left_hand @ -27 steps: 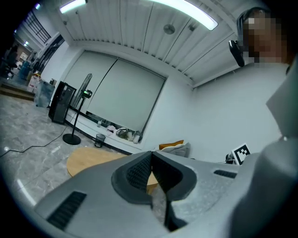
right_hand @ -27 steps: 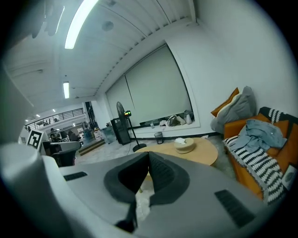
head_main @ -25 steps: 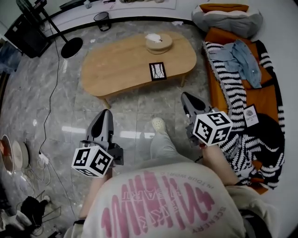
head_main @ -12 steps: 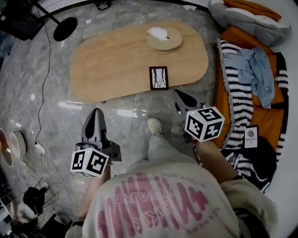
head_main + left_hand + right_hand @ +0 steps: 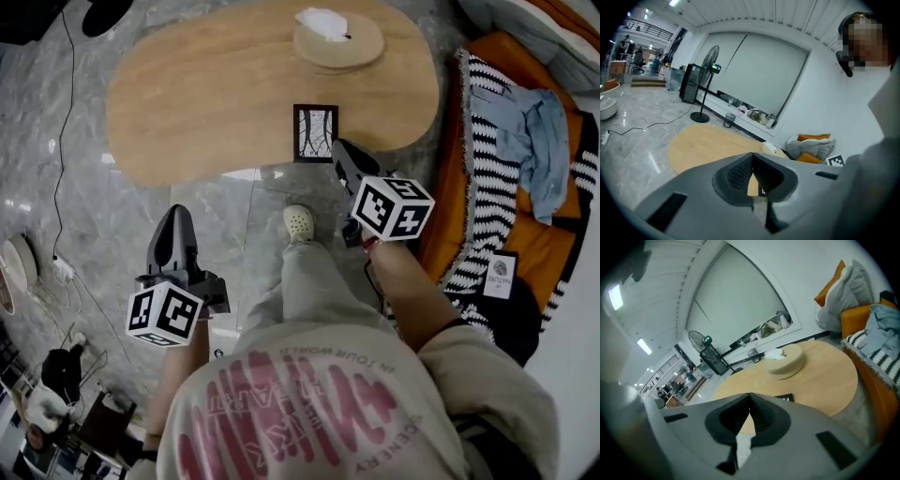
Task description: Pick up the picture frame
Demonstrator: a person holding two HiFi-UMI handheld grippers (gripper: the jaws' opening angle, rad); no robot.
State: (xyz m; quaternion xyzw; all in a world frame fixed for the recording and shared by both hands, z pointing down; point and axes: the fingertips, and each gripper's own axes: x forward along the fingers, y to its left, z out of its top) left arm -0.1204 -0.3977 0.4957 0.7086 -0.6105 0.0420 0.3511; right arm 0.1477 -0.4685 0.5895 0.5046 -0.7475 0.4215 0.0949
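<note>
Clenched tight and holding nothing, both pairs of jaws meet at their tips, as each gripper view shows. Nearest the person, the left gripper (image 5: 175, 212) hangs over the grey marble floor (image 5: 84, 216), well short of the table and off to the left of the person's pale shoe (image 5: 299, 222). The right gripper (image 5: 339, 148) is farther forward, its tip at the near edge of the oval wooden table (image 5: 206, 103), just beside the lower right corner of the picture frame (image 5: 315, 132); no view settles whether it touches. That black-bordered frame lies on the tabletop close to the near edge, showing a white picture with dark branching lines, and in the right gripper view it sits just past the closed jaw tips, slightly to their right. Farther back on the table stands a round wooden tissue holder (image 5: 339, 44) with white tissue poking from its top. To the right of the table, an orange sofa (image 5: 441, 225) carries a black-and-white striped blanket (image 5: 487, 159) and a blue shirt (image 5: 539, 122). Beyond the table, the left gripper view shows a standing fan (image 5: 709, 65) and a small bin (image 5: 728, 120) by the far wall.
</note>
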